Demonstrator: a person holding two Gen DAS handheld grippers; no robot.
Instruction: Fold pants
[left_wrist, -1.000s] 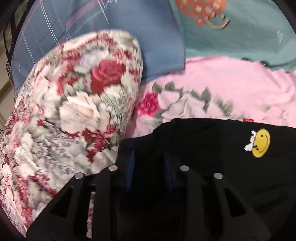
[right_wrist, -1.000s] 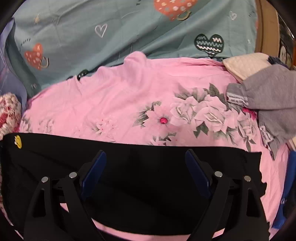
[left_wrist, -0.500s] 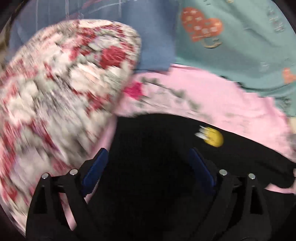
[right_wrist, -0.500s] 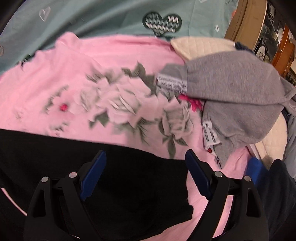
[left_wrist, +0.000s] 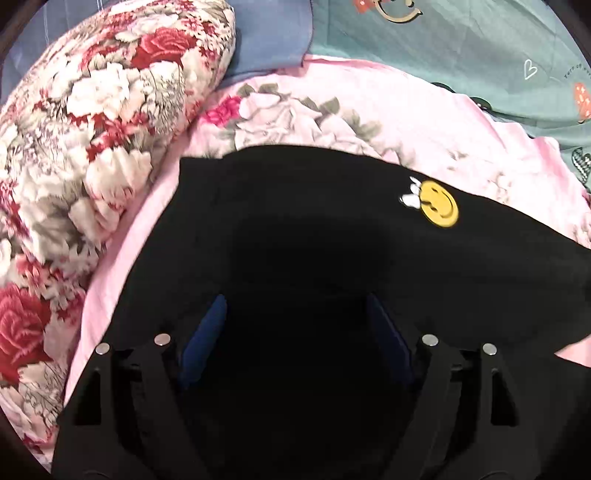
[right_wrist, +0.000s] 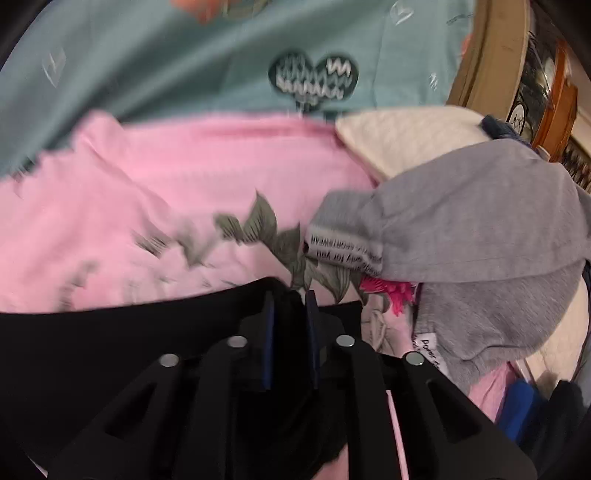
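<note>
- My left claw (left_wrist: 295, 314) hangs over the black pants (left_wrist: 295, 229), its blue pads (left_wrist: 205, 332) standing wide apart. The jaws have just drawn in a little, yet nothing is pinched: the dark cloth lies flat beneath and between them.
- In the left wrist view the pants spread from the centre out towards 3 o'clock, lying on a pink floral sheet (left_wrist: 369, 99).
- A yellow smiley patch (left_wrist: 439, 208) with a small white bow sits on the pants at about 2 o'clock from my left claw.
- A plump rose-print pillow (left_wrist: 92, 129) fills the 9 to 11 o'clock side, its edge just beside the end of the pants.
- At 12 o'clock lies a blue cloth (left_wrist: 269, 33), and at 1 o'clock a teal heart-print sheet (left_wrist: 461, 55).
- My right claw (right_wrist: 290, 310) has just been closing and now stands narrow, its pads pressing on the far edge of the pants (right_wrist: 110, 350).
- In the right wrist view the pants run from the claw out to 9 o'clock across the pink sheet (right_wrist: 166, 192).
- A grey garment (right_wrist: 480, 236) with printed white labels is heaped at 2 o'clock, near my right claw but not touching it.
- A cream quilted piece (right_wrist: 402, 140) pokes out behind the grey garment at 1 o'clock.
- The teal sheet (right_wrist: 166, 55) spans 12 o'clock.
</note>
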